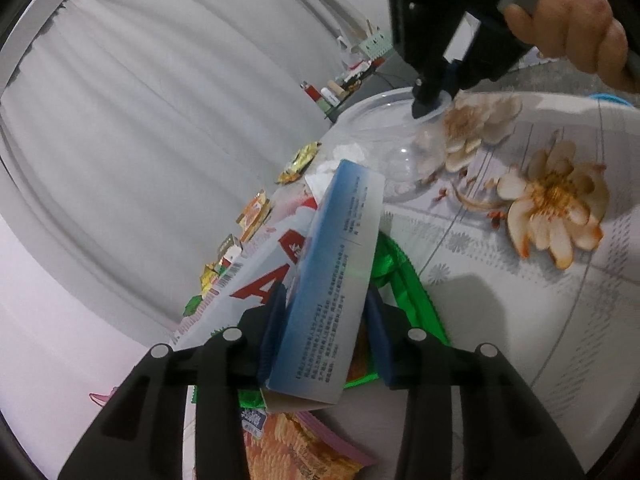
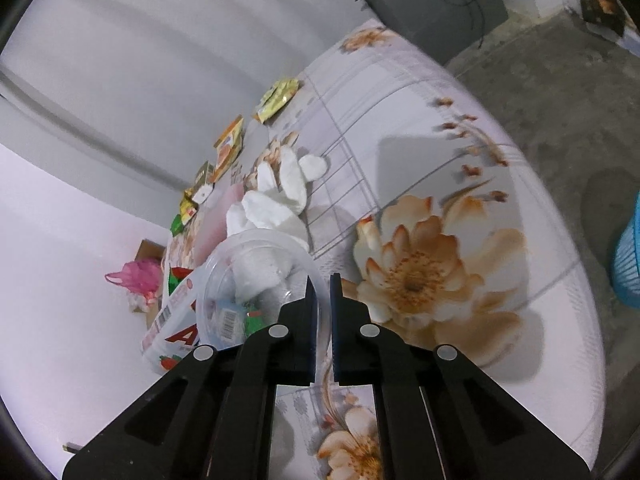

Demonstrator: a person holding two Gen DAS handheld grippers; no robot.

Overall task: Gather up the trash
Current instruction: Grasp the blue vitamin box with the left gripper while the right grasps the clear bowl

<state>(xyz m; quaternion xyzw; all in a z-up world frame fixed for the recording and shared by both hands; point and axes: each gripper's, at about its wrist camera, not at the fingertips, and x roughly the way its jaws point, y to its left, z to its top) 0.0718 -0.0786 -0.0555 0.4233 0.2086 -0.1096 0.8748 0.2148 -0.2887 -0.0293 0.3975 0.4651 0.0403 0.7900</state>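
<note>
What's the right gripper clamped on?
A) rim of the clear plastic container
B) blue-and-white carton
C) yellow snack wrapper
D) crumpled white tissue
A: in the right wrist view the right gripper has its jaws closed on the near rim of the clear plastic container; the blue-and-white carton is in the left gripper.

Floral tablecloth (image 2: pixel 460 128); grey curtain (image 1: pixel 140 100); blue basket (image 2: pixel 630 264) on concrete floor (image 2: pixel 560 60).
</note>
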